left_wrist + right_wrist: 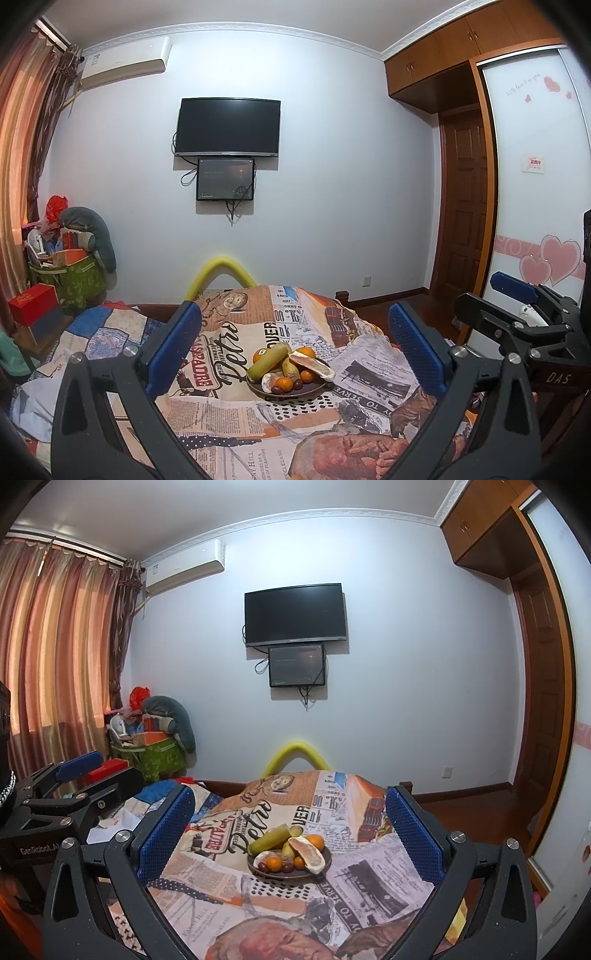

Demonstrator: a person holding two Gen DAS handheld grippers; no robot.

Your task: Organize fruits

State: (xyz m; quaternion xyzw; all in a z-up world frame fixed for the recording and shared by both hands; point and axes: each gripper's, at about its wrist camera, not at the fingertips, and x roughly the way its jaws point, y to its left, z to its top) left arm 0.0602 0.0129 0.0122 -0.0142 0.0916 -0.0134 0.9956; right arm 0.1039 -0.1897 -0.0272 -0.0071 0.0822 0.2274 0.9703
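Observation:
A dark round plate of fruit sits on a newspaper-print cloth. It holds a long green piece, oranges, pale peeled pomelo pieces and dark small fruits. My left gripper is open and empty, held back from the plate. My right gripper is open and empty, also short of the plate. Each gripper shows at the edge of the other's view, the right one and the left one.
The patterned cloth covers a raised surface with a bed quilt to the left. A yellow foam arch stands behind. A green storage bin and red box sit at left; wardrobe at right.

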